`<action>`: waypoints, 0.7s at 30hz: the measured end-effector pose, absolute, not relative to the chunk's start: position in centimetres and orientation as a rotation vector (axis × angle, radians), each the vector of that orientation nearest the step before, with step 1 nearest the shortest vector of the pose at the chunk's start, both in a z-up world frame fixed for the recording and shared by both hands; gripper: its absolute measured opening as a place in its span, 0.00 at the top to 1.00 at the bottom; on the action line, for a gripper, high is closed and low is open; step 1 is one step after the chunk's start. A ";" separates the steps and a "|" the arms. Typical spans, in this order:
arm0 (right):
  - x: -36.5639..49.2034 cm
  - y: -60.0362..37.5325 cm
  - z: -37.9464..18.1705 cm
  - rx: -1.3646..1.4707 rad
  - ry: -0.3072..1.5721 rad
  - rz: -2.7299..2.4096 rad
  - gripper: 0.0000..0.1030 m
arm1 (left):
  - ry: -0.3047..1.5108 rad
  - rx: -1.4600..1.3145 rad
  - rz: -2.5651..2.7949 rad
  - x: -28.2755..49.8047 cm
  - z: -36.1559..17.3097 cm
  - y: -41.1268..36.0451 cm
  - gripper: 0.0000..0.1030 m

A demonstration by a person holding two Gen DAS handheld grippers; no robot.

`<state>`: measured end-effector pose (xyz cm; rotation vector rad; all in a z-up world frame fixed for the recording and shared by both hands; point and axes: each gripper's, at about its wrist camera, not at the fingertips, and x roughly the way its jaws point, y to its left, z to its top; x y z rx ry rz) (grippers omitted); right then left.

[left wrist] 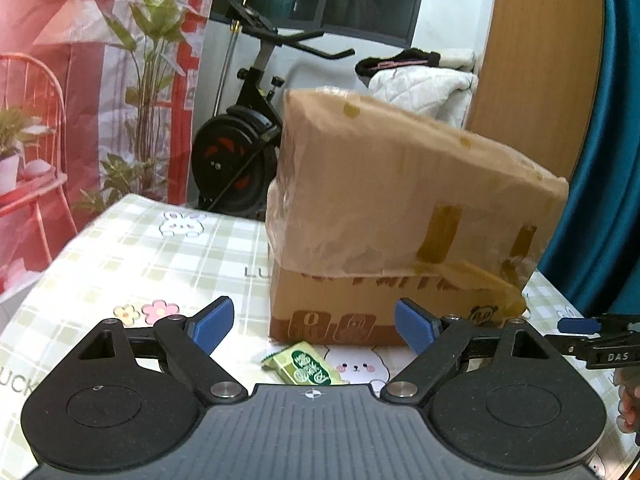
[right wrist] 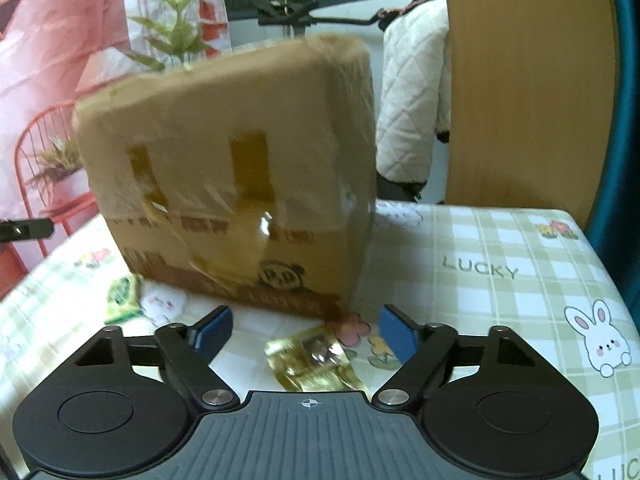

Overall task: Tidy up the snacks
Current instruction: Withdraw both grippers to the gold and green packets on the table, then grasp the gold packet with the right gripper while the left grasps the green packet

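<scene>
A taped cardboard box point(left wrist: 400, 216) stands on the checked tablecloth point(left wrist: 132, 256). In front of it lies a green snack packet point(left wrist: 304, 366), below and between the blue pads of my left gripper point(left wrist: 314, 326), which is open and clear of it. In the right wrist view the same box point(right wrist: 236, 184) fills the middle, and the green packet point(right wrist: 122, 296) lies at its left foot. A gold wrapped snack point(right wrist: 316, 360) lies on the cloth between the fingers of my right gripper point(right wrist: 306, 334); the pads stand apart from it, so it is open.
The right gripper's tip point(left wrist: 588, 332) shows at the left wrist view's right edge. Behind the table stand an exercise bike point(left wrist: 244, 140), a red wire chair point(left wrist: 32, 128) with plants, a white quilted jacket point(right wrist: 412, 108) and a wooden panel point(right wrist: 528, 80). Bare cloth lies right of the box point(right wrist: 500, 280).
</scene>
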<state>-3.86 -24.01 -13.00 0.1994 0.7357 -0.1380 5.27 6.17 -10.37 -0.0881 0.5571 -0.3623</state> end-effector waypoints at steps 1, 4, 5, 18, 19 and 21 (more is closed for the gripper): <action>-3.8 -24.1 -13.4 0.191 0.746 -0.135 0.29 | 0.566 -0.089 -0.364 5.4 -10.7 6.2 0.14; -3.5 -23.8 -14.4 0.151 0.775 -0.119 0.29 | 0.587 -0.089 -0.370 5.8 -11.5 6.2 0.15; -3.3 -23.7 -14.8 0.137 0.787 -0.111 0.29 | 0.592 -0.087 -0.373 5.9 -11.7 6.1 0.15; -0.9 -24.5 -19.3 0.137 0.906 -0.076 0.24 | 0.659 -0.090 -0.378 6.7 -13.8 6.1 0.18; -0.9 -24.4 -19.4 0.129 0.904 -0.070 0.23 | 0.663 -0.092 -0.377 6.7 -14.0 6.1 0.19; -0.9 -24.0 -19.6 0.101 0.909 -0.058 0.21 | 0.672 -0.091 -0.379 6.9 -14.2 5.9 0.19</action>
